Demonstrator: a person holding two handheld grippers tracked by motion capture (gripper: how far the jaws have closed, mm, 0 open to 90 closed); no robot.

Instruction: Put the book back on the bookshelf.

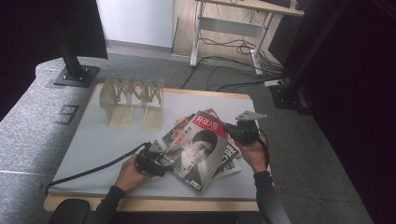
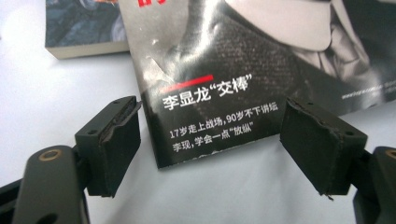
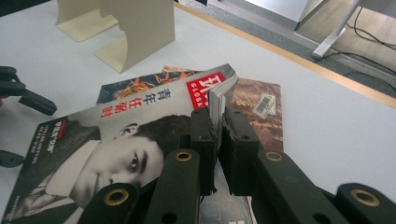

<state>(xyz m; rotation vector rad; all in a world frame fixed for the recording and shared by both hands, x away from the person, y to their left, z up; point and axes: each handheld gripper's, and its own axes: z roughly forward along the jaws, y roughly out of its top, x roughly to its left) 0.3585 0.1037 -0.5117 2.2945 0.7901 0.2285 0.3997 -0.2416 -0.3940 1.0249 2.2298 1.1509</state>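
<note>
Two tongs work on one magazine (image 1: 198, 151) on the table (image 1: 93, 140). On the left, the left tongs (image 1: 161, 161) are wide open, with the magazine's bottom corner lying between them, not touched. On the right, the right tongs (image 1: 227, 127) pinch the magazine's top edge tight, lifting it above other magazines (image 1: 229, 161).

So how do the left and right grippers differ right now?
The right gripper is shut on the top magazine, clamping its edge; the left gripper is open, its pads either side of the cover's lower corner without gripping. The right sits at the magazine's far side, the left at its near-left corner. Both work the same magazine.
</note>
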